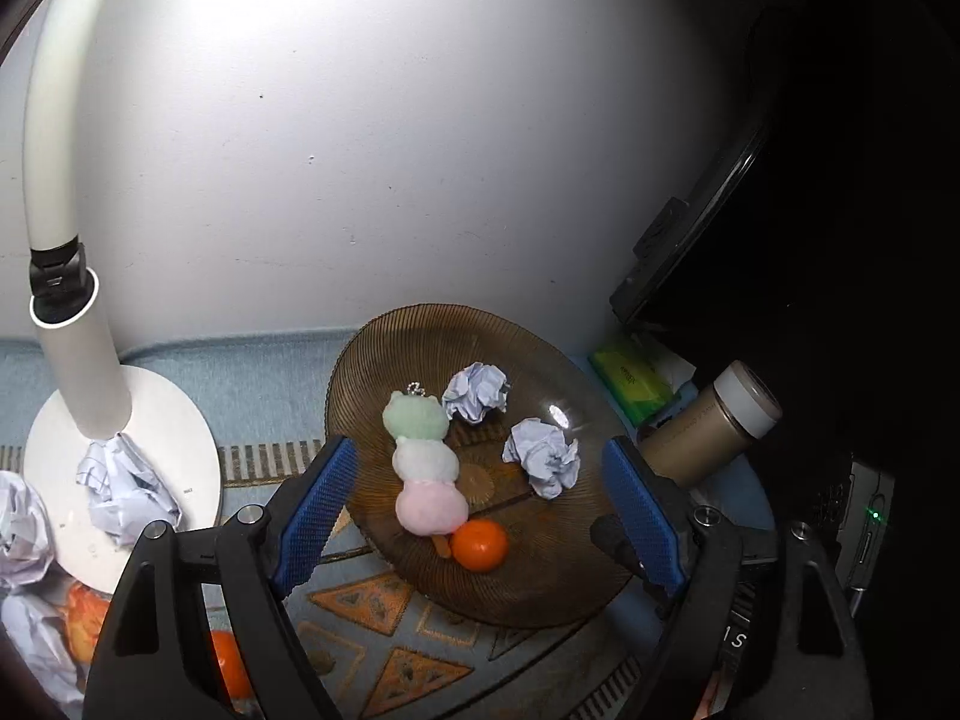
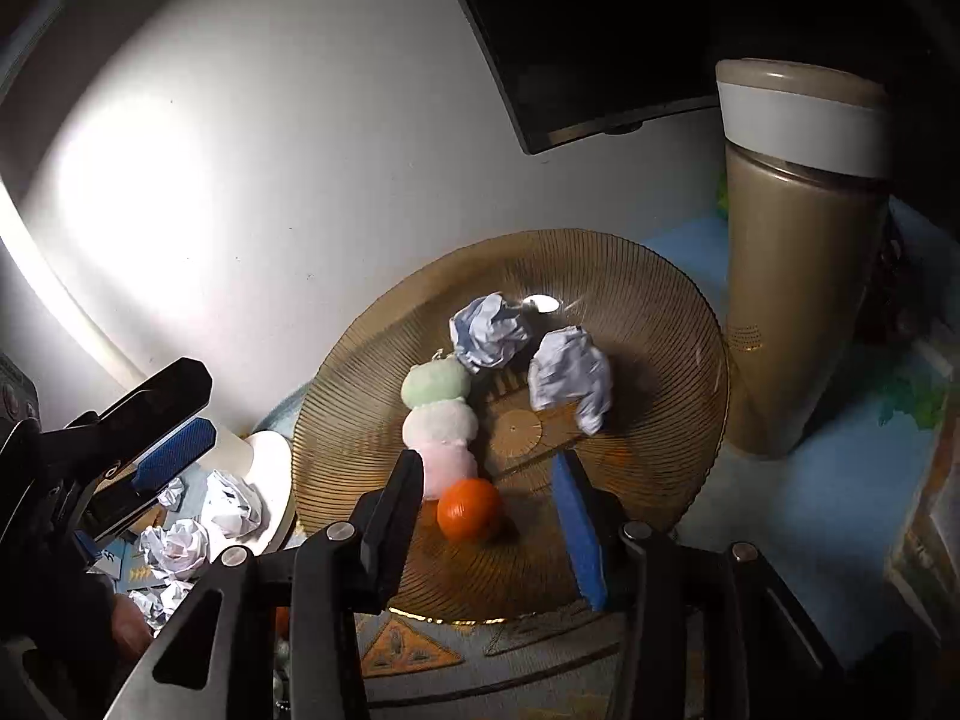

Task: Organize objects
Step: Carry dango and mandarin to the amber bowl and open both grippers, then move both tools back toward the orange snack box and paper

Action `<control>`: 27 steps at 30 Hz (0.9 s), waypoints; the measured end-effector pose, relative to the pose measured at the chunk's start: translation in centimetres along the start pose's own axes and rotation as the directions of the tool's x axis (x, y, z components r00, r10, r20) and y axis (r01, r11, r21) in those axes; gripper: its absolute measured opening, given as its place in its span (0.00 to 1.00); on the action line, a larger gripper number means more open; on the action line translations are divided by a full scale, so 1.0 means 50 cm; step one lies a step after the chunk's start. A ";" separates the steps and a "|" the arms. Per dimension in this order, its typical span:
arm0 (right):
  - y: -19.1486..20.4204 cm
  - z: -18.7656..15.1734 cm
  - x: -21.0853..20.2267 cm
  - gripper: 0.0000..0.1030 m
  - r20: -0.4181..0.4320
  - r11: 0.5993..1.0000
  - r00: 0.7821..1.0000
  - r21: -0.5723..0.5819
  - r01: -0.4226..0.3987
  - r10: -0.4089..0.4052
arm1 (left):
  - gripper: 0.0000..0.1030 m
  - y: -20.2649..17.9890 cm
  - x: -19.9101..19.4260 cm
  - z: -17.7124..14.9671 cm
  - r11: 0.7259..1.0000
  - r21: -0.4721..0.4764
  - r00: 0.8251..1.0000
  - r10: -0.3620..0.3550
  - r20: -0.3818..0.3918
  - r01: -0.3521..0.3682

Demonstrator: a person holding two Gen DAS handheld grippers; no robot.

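plush toy (image 1: 425,463) lying on an amber plate (image 1: 372,360)
its long axis runs from the near rim toward the wall, green head farthest; left gripper (image 1: 480,498) fingers apart and empty, right gripper (image 2: 489,516) fingers slightly parted, empty.

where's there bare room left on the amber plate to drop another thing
Free: the plate's right side, between the paper balls and the thermos, and its near rim ahead of the orange. Crowded: the left-centre, where the plush toy, orange and paper balls cluster.
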State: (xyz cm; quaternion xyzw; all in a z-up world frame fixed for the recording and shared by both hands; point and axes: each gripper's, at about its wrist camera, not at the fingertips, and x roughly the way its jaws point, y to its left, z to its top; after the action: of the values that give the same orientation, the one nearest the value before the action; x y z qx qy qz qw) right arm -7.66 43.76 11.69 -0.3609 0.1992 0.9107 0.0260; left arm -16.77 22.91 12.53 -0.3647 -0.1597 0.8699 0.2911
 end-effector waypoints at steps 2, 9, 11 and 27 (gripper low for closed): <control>0.034 -0.020 -0.033 0.42 0.008 0.999 1.000 -0.034 -0.023 0.023 | 0.80 -0.003 -0.052 -0.015 1.000 0.006 1.000 0.007 0.022 -0.007; 0.198 -0.110 -0.173 0.63 0.046 0.971 0.987 -0.192 -0.145 0.156 | 0.80 -0.004 -0.332 -0.090 0.988 0.094 0.983 0.106 0.147 -0.120; 0.248 -0.130 -0.198 0.63 0.046 0.956 0.979 -0.227 -0.183 0.198 | 0.81 0.020 -0.417 -0.110 0.984 0.076 0.971 0.146 0.191 -0.162; 0.338 -0.393 0.015 0.63 -0.032 0.913 0.996 -0.397 -0.094 0.089 | 0.98 0.376 -0.490 -0.394 0.864 -0.204 0.852 0.494 0.171 -0.460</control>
State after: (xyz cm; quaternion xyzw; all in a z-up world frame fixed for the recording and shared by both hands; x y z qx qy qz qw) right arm 1.25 20.64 4.01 -0.3549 0.0269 0.9300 -0.0916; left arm 4.07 -5.74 3.11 -0.3172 -0.1623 0.9342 0.0169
